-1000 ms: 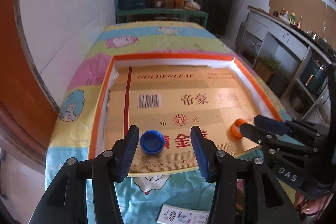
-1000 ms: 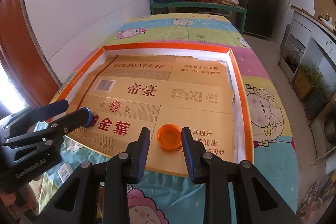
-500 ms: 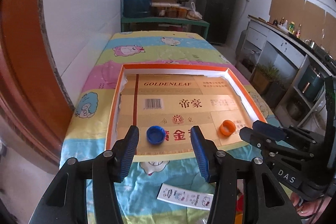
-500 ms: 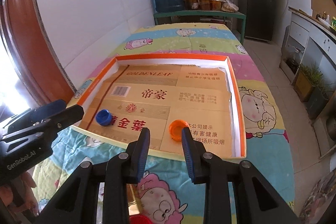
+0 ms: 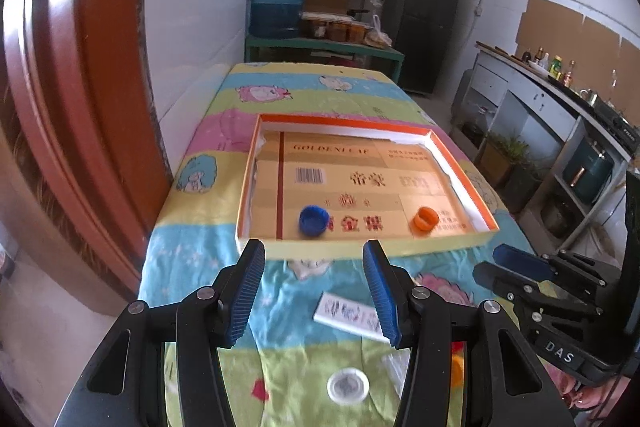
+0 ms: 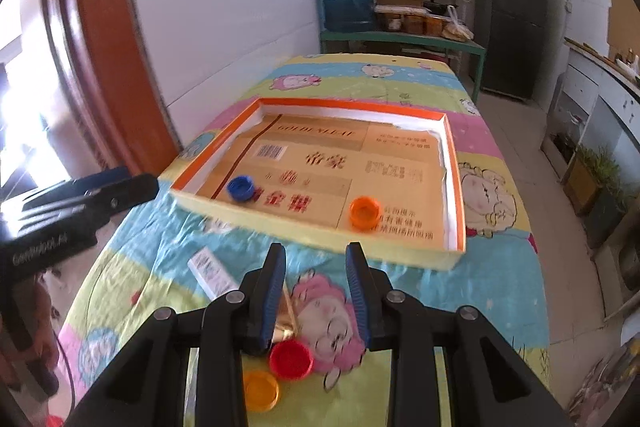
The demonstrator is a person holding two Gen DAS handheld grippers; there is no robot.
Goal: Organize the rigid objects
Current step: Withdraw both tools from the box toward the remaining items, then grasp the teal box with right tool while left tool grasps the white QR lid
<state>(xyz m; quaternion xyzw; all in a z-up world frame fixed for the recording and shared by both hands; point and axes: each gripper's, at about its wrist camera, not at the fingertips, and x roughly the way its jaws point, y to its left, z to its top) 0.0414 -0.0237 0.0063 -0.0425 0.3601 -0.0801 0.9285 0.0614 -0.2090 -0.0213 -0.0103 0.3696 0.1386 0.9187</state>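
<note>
Kitchen shelving, a blue water jug and a dark fridge close off the far end of the room, and a table under a cartoon-printed cloth (image 5: 192,267) fills the foreground of the left wrist view. On it lies a shallow orange-rimmed cardboard tray (image 5: 464,163) lined with gold printed card. A blue plastic bottle cap (image 5: 314,221) and an orange plastic bottle cap (image 5: 425,218) are seen resting inside the tray, near its front wall and well apart from each other. The left gripper (image 5: 314,291) is held short of the tray, above the cloth, its jaws parted with nothing between them. Below it a white round cap (image 5: 347,385) and a small white printed card (image 5: 348,315) lie loose on the cloth.

From the right wrist view the same two caps are shown inside the tray (image 6: 456,155). The right gripper (image 6: 316,287) is held over the cloth with its jaws spread only narrowly and empty. Just below its fingers a red round plastic cap (image 6: 291,359) and a yellow-orange round cap (image 6: 260,390) wait on the cloth, touching or nearly so.

Two placements can be judged done, and the step in hand is judged a return for more pieces. A descent onto a loose cap is called for next, the right jaws being widened first to straddle the red cap.
</note>
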